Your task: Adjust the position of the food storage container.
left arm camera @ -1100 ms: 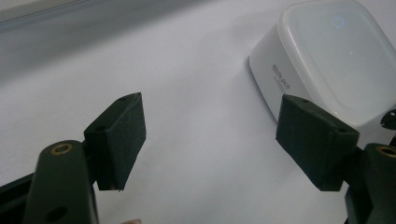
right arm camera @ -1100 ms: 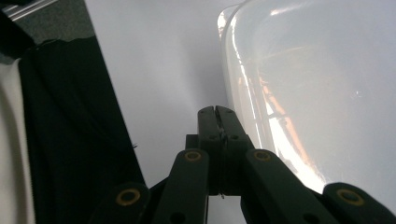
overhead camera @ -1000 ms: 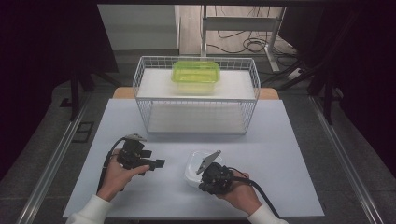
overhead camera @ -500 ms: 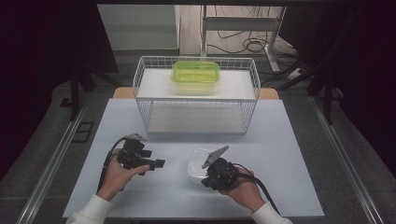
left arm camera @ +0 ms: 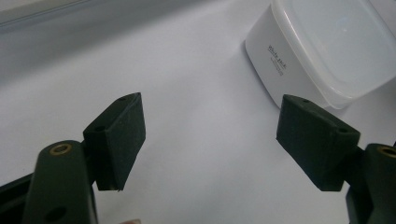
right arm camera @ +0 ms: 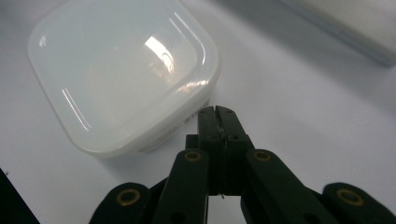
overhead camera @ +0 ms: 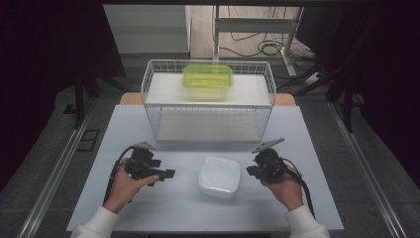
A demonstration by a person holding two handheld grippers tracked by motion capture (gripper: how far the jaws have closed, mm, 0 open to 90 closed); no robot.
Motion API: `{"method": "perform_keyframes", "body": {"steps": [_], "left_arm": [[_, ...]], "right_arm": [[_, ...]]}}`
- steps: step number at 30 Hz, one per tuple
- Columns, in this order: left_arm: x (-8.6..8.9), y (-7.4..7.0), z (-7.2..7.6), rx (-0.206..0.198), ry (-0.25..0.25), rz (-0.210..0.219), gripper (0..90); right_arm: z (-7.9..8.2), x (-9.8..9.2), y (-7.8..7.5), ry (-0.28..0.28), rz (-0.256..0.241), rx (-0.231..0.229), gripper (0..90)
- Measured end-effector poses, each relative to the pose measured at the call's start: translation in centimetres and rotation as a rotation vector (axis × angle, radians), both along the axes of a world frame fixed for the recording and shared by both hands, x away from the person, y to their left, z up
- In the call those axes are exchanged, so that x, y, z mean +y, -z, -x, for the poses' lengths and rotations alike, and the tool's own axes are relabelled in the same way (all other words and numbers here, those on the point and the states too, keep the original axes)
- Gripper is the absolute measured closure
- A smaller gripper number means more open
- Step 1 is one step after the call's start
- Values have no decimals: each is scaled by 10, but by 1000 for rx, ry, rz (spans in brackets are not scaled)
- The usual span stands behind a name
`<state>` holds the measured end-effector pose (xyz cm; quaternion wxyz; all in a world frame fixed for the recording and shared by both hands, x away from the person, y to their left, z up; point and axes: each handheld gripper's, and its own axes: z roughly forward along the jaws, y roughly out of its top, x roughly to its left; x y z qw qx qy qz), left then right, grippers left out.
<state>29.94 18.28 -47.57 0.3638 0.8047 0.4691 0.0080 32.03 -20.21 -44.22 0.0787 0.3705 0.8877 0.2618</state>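
So the white tub [overhead camera: 219,176] is sitting flat on the desk [overhead camera: 307,208], right between the two grippers and in front of the wire basket [overhead camera: 208,106] that has a green box [overhead camera: 207,78] in it. Lid's on, with a rim sticking out a bit all round.

Left gripper [overhead camera: 166,174] has its jaws spread wide and is aimed toward the tub's side, close but not touching. Right gripper [overhead camera: 249,171] is just beside the tub on the other side, jaws pressed together on nothing; in its own view the tips sit right at the tub's corner [right arm camera: 123,77], maybe grazing it, hard to tell.

My guess on handling: looks like thin plastic, probably empty or near enough, so light. The glossy lid and smooth walls will be slippery, and the walls will likely flex if squeezed hard. A light tub on a smooth desk will also skate away if nudged from one side only.

Best hold, I reckon, is across a corner or edge with one jaw under the lid's rim, so the lip stops it sliding out. Pinching the lid alone might just pop it off.
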Motion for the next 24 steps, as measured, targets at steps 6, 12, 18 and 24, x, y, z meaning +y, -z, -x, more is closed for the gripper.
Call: {"method": "perform_keyframes", "body": {"steps": [6,12,18,24], "left_arm": [[-1,1,1,-1,-13,10,230],[-1,2,0,3,-11,6,227],[-1,3,-1,6,6,-7,227],[-2,4,-1,11,8,-11,226]], "right_arm": [[-1,9,13,-33,27,70,892],[-1,16,17,-44,49,89,892],[-4,22,18,-34,64,84,892],[-9,35,19,-42,64,80,892]]}}
